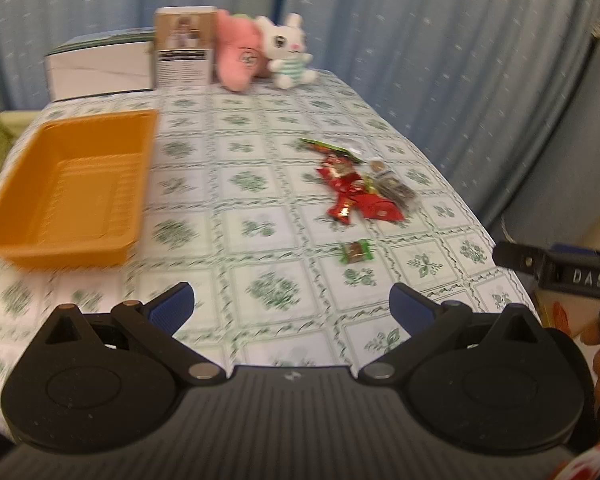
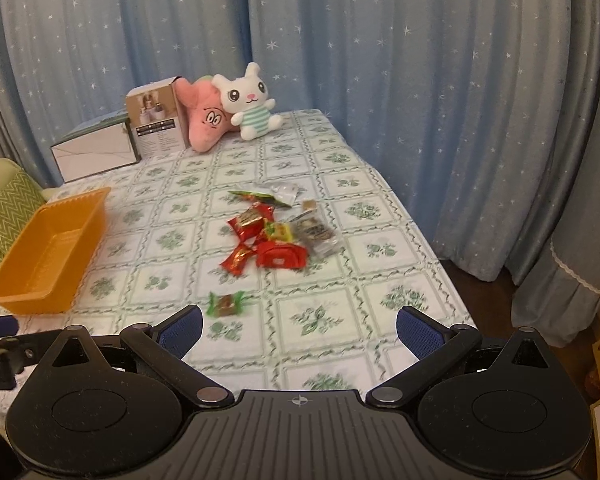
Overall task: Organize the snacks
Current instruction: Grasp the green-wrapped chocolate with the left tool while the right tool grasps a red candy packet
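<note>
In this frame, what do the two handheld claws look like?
Both match. The left claw and right claw each have a black ribbed plastic body with two round black housings, black linkage arms on silver pivot pins, and blue ribbed finger pads. A small crosshair mark sits at the right body's centre. In the left view, the other claw's side bar shows white letters "DAS". No cables or sleeves are clearly visible.

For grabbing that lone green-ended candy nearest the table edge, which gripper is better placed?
Probably the right gripper: the green-ended candy lies just ahead of its open fingers. From the left gripper, also open, it lies farther ahead, and the orange tray is on that side.
</note>
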A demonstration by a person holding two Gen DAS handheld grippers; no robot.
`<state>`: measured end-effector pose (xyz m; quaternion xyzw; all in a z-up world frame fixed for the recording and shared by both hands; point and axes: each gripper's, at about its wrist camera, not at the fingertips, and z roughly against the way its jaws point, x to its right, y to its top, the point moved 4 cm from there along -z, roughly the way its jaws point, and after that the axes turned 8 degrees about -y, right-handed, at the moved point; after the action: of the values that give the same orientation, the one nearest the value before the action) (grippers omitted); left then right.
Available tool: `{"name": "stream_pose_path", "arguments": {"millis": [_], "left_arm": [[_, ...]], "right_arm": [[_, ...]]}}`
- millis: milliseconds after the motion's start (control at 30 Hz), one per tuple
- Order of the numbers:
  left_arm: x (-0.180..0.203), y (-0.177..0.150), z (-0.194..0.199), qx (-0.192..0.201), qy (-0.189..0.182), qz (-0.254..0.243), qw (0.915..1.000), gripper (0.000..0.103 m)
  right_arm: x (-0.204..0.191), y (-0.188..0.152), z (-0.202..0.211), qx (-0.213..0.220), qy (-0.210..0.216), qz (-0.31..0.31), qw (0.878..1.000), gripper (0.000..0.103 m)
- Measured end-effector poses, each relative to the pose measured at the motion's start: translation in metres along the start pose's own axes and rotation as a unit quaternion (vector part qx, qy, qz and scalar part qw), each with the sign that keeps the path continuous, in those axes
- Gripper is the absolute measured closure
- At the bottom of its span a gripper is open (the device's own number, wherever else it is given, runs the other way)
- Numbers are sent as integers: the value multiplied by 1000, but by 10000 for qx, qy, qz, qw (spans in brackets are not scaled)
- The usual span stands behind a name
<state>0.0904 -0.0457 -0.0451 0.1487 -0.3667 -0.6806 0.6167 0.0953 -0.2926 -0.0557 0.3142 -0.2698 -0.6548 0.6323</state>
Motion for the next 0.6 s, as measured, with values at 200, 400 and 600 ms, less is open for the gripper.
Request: {"name": "stream_pose_path", "arguments": {"millis": [200,400,600], "left_arm": [[8,17,-50,-114,-329,-406,9986,10],[16,27,-110,-451,-696,-1171,9896,28],[30,26,-163,-816,-1063,-2164,9671,50]], "right_arm": [[15,20,-27,7,217,181,9996,0],[25,44,-61,84,420,551,9976,0],[27,50,-105,-44,747,967,9925,15]]}}
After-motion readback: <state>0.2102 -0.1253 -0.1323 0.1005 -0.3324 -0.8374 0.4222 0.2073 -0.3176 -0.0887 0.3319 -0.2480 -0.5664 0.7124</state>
